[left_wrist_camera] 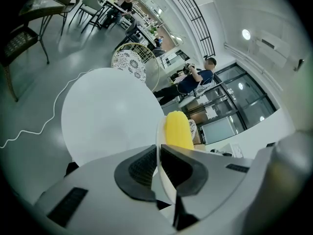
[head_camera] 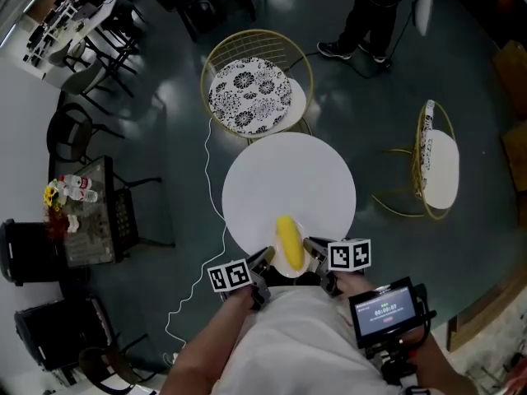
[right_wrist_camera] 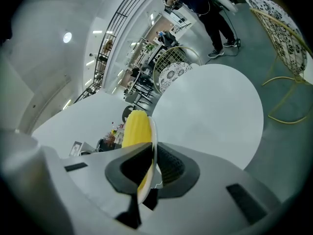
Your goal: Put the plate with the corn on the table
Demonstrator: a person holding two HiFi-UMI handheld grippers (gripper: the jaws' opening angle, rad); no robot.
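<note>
A yellow corn cob (head_camera: 289,240) lies on a small white plate (head_camera: 296,263) at the near edge of the round white table (head_camera: 288,179). My left gripper (head_camera: 265,261) is shut on the plate's left rim, my right gripper (head_camera: 313,248) shut on its right rim. In the left gripper view the plate's rim (left_wrist_camera: 160,141) runs edge-on between the jaws with the corn (left_wrist_camera: 178,129) behind it. The right gripper view shows the plate (right_wrist_camera: 154,136) pinched the same way, the corn (right_wrist_camera: 134,128) on its left. Whether the plate touches the tabletop I cannot tell.
A gold wire chair with a patterned cushion (head_camera: 249,94) stands beyond the table; a second gold chair (head_camera: 435,160) lies tipped at the right. A white cable (head_camera: 202,253) trails over the dark floor on the left. A person's legs (head_camera: 367,23) stand at the back.
</note>
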